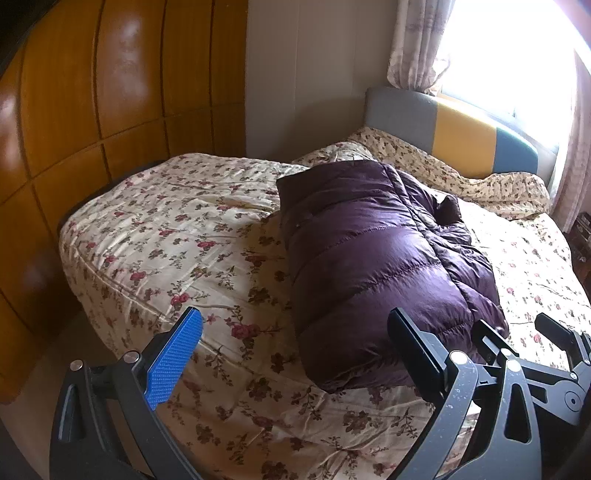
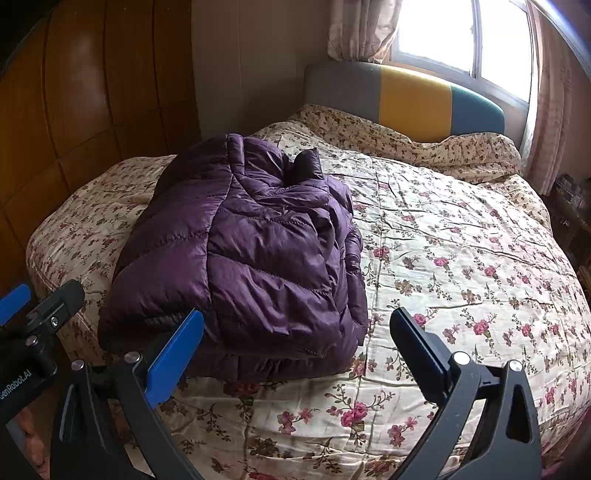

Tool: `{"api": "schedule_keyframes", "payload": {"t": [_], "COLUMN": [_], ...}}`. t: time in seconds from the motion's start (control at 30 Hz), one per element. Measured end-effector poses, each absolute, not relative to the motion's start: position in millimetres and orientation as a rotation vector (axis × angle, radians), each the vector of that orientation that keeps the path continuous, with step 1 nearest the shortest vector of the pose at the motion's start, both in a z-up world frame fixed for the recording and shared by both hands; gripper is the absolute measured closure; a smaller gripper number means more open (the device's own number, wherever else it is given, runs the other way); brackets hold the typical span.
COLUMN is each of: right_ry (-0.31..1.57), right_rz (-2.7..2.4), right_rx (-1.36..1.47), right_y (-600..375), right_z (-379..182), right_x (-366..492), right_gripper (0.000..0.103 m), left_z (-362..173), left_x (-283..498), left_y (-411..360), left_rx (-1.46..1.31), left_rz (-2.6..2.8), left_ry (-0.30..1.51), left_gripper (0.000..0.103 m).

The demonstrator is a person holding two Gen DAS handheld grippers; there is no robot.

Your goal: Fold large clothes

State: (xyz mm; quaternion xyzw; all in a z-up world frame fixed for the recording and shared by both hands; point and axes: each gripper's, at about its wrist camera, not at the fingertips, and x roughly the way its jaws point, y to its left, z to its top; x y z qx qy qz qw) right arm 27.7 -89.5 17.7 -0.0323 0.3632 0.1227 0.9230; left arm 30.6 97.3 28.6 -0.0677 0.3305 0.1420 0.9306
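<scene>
Nearest the left wrist camera, the left gripper [image 1: 295, 332] has its jaws spread wide with nothing between them, one finger faced with a blue textured pad [image 1: 173, 360], the other black. It hovers over the near edge of the floral bedspread [image 1: 155, 236]. Just to its right the right gripper [image 1: 517, 332] shows as a dark frame, and in its own view the right gripper [image 2: 297, 334] is likewise wide apart and holding nothing, its blue finger just in front of the garment's near corner (whether it touches the fabric cannot be told).

Just beyond both grippers lies the purple puffer jacket [image 2: 251, 251], folded into a thick bundle on the bedspread, quilted panels on top and layered edges stacked along its right side. It sits toward the left half of the bed, its near end close to the foot edge. A small dark flap [image 2: 306, 162] sticks up at its far end.

Farther back, a rumpled floral quilt edge [image 2: 406, 140] runs along the head of the bed against a headboard [image 2: 413, 99] in grey, yellow and teal panels. To the left stands a glossy wooden wardrobe [image 1: 110, 92]; behind the headboard, patterned curtains [image 2: 362, 29] frame a bright window [image 2: 443, 33]
</scene>
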Motion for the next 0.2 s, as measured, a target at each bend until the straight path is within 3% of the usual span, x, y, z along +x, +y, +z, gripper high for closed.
{"api": "schedule_keyframes", "payload": {"t": [0.2], "right_ry": [0.744], "right_rz": [0.254], "right_rx": [-0.061], "right_y": [-91.8], "right_z": [18.3], "right_x": [27.2], "right_gripper": [0.002], "left_z": [27.0], "left_x": [31.6], "left_y": [100.1], "left_rx": [-0.148], "left_rz": [0.302], "left_ry": [0.689], "left_gripper": [0.003]}}
